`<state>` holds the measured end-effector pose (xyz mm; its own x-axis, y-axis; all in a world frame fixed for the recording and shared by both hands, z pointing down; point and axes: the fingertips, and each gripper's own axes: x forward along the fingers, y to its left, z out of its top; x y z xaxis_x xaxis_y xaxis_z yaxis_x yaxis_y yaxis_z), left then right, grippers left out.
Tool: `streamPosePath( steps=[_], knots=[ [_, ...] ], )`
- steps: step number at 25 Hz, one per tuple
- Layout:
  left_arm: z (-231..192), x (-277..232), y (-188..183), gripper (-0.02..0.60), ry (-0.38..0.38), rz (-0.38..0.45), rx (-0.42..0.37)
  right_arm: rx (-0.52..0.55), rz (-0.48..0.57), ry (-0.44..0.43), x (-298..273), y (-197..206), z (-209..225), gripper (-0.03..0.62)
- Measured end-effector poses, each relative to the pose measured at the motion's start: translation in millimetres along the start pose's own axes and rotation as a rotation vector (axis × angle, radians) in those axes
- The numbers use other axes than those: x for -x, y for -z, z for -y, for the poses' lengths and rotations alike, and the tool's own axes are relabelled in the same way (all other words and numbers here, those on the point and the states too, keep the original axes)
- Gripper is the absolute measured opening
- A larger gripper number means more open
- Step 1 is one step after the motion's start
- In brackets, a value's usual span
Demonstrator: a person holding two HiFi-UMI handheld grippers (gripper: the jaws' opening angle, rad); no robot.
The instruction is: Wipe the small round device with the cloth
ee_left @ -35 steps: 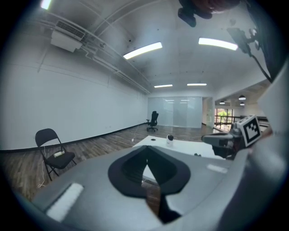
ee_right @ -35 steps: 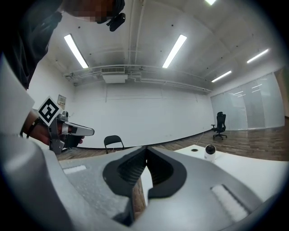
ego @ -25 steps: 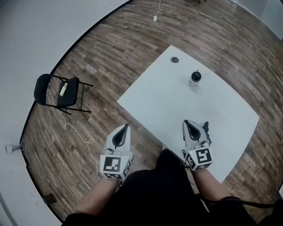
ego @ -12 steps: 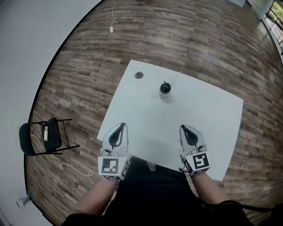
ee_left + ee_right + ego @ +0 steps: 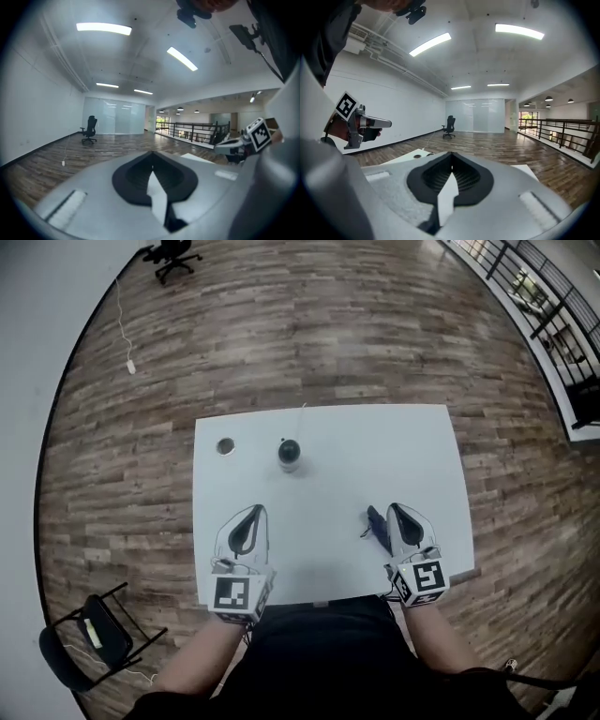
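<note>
Hovering over the near edge of the white worktop (image 5: 441, 456), the left gripper (image 5: 255, 514) and right gripper (image 5: 397, 513) each have their jaws pressed together on nothing. The dark cloth (image 5: 377, 529) lies just beside the right gripper. The small round device (image 5: 289, 454) stands near the far edge, well apart from the 2 grippers.

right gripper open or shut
Shut, empty: the right gripper has its jaws together, nothing between them; the cloth lies beside it on the table.
</note>
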<state>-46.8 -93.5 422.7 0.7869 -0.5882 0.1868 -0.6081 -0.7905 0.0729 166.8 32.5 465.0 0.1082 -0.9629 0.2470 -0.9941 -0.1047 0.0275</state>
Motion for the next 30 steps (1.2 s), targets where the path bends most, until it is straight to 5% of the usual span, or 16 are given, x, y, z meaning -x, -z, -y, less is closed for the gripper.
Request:
streamPosePath(
  steps=[4, 10, 12, 17, 30],
  knots=[
    [8.8, -7.3, -1.8, 0.008, 0.049, 0.002, 0.005, 0.006, -0.041, 0.061, 13.3, 17.1, 20.2, 0.002],
    [3.4, -6.5, 7.6, 0.008, 0.029, -0.032, -0.019, 0.055, -0.241, 0.005, 19.2, 103.7, 24.6, 0.006],
    [-2.1, -0.4, 7.4, 0.008, 0.008, -0.04, -0.05, 0.068, -0.29, -0.001, 22.4, 122.5, 24.2, 0.108],
    [-9.0, 4.4, 4.8, 0.008, -0.027, -0.044, -0.077, 0.104, -0.353, -0.062, 17.4, 153.9, 19.0, 0.183],
    [-19.6, 17.2, -0.5, 0.008, -0.082, -0.046, -0.106, 0.072, -0.49, -0.128, -2.6, 213.2, 4.3, 0.218]
  ],
)
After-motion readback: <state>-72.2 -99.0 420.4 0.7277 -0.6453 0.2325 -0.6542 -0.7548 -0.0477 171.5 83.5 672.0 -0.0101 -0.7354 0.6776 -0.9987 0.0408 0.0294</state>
